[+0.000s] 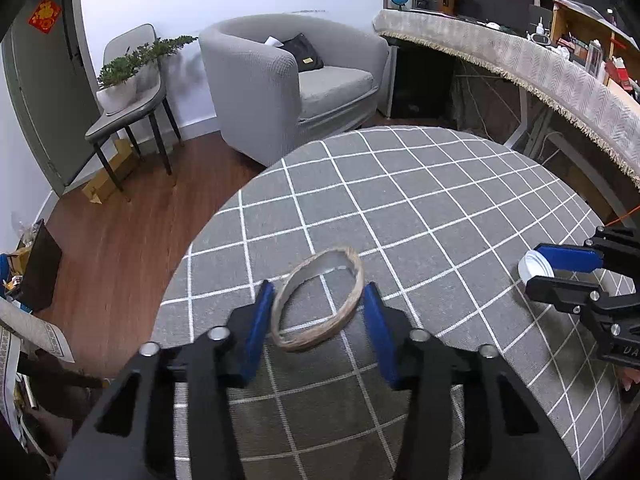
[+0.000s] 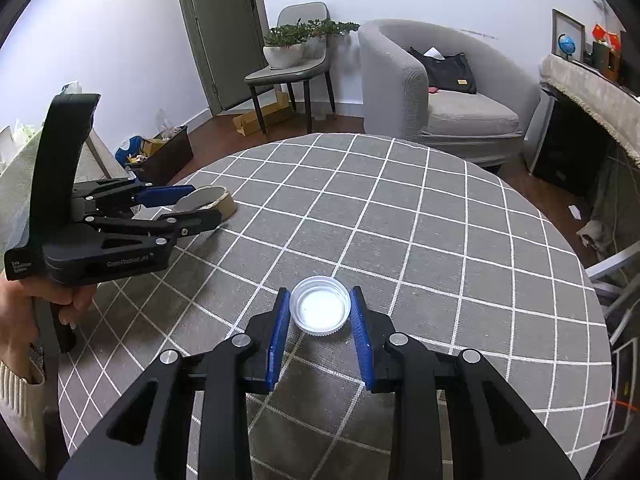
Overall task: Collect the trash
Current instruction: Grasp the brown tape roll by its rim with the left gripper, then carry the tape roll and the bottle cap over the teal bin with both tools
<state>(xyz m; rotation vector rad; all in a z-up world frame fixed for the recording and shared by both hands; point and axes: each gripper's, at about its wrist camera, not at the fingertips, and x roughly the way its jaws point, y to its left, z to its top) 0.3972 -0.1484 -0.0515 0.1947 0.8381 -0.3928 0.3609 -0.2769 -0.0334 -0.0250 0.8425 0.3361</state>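
Observation:
A brown cardboard tape ring (image 1: 318,300) lies on the round table with the grey checked cloth (image 1: 440,200). My left gripper (image 1: 319,292) has its blue pads either side of the ring, close to its rim; whether they grip it is unclear. A white plastic lid (image 2: 320,310) lies open side up on the cloth (image 2: 400,220). My right gripper (image 2: 320,300) brackets the lid with its pads touching or nearly touching its sides. The left gripper (image 2: 192,204) and ring (image 2: 208,202) show at the left of the right wrist view; the right gripper (image 1: 538,266) and lid (image 1: 534,266) show in the left wrist view.
A grey armchair (image 1: 288,80) with a black bag stands beyond the table. A chair with a potted plant (image 1: 120,80) is by the door. A cloth-covered desk (image 1: 560,76) runs along the right. A dark bin with rubbish (image 2: 168,152) sits on the wooden floor to the left.

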